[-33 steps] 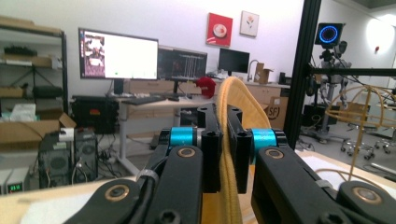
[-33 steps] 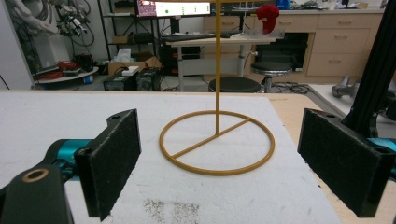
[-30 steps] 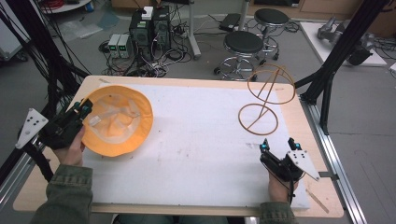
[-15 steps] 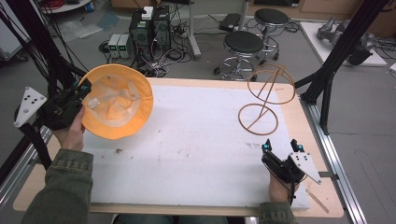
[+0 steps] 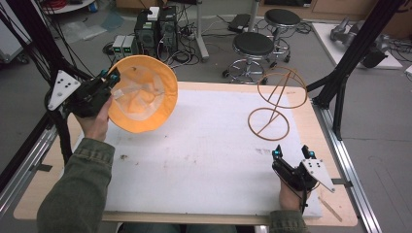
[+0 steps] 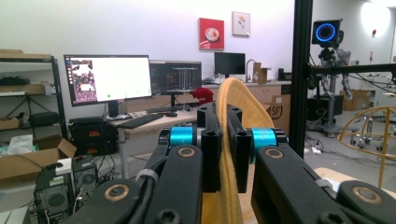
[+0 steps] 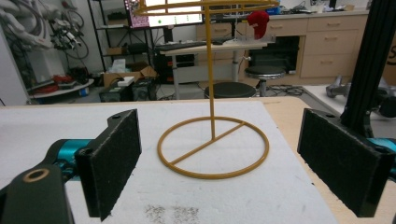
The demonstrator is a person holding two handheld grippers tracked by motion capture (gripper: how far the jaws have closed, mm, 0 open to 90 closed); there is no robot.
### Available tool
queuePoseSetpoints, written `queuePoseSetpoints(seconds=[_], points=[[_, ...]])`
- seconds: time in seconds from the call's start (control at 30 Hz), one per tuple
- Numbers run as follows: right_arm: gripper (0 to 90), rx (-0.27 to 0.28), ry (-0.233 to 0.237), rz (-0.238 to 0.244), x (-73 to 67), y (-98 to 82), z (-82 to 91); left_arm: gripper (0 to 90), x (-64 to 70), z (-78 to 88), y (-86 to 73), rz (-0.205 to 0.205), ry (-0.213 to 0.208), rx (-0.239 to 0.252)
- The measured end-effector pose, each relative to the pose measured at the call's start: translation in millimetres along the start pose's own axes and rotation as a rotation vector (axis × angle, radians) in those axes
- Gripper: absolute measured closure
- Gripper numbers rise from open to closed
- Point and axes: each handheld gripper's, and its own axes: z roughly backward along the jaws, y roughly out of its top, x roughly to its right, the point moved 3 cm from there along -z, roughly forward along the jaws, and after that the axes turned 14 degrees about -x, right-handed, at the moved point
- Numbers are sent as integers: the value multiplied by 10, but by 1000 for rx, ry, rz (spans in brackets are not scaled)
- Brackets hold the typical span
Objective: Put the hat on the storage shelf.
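Observation:
An orange bucket hat (image 5: 142,94) hangs in the air over the table's far left corner, its pale lining turned toward the camera. My left gripper (image 5: 110,77) is shut on its brim; in the left gripper view the orange brim (image 6: 232,154) is pinched between the two black jaws. A yellow wire hat stand (image 5: 272,104) with a round base and a ring on top rises at the far right of the white mat. My right gripper (image 5: 291,151) rests near the front right edge, open, and its own view faces the stand's base (image 7: 213,147).
A white mat (image 5: 204,155) covers most of the wooden table. Black frame posts (image 5: 347,63) stand at the right and left sides. Stools (image 5: 252,46) and computer boxes (image 5: 155,29) lie on the floor beyond the far edge.
My left gripper has lifted the hat off the mat and carried it up and toward the far edge, tilting it more upright. The right gripper has stayed put.

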Motion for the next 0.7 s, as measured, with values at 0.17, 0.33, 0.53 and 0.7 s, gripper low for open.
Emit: queuePoseSetpoints(seconds=[0.17, 0.33, 0.53, 0.7], points=[[122, 7, 8, 0, -5, 1, 11, 865, 89, -145, 32, -14, 0, -23], [122, 5, 46, -12, 6, -17, 21, 865, 200, -287, 100, -5, 4, -7], [122, -6, 65, -38, 10, -26, -9, 865, 315, -553, 165, 15, 9, 18], [122, -7, 67, -43, 21, -30, -14, 865, 382, -745, 212, 30, -18, 40]])
